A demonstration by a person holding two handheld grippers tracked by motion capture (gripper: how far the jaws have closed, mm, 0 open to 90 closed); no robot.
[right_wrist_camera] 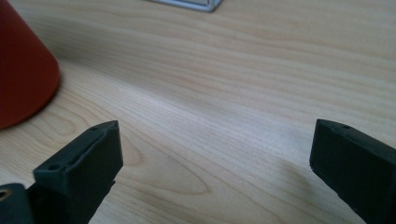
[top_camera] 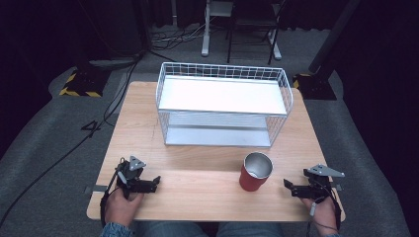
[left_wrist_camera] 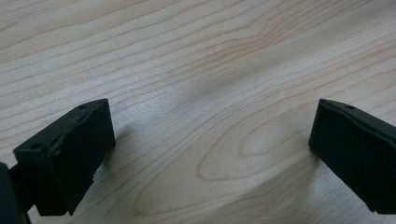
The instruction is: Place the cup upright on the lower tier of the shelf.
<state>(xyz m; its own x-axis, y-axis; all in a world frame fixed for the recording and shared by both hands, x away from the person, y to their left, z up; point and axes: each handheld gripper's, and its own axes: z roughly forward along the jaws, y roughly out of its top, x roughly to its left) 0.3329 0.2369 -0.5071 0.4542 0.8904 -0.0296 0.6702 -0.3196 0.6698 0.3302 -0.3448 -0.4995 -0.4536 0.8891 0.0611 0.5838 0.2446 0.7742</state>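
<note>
— Both grippers, how are they held?
— Left gripper (top_camera: 157, 181) and right gripper (top_camera: 286, 184) are spread wide, nothing grasped.
— And the red cup (top_camera: 256, 172)?
— Stood upright on the desk (top_camera: 197, 163), near the right gripper, apart.

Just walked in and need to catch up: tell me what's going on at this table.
A person sits at a wooden table with a two-jaw gripper in each hand. The left gripper and the right gripper both rest low near the front edge, jaws wide open and holding nothing. A red cup with a metal-looking inside stands upright just to the inner side of the right gripper, untouched. Behind it stands a white wire basket with a white shelf on top. Nothing has been picked up yet.
</note>
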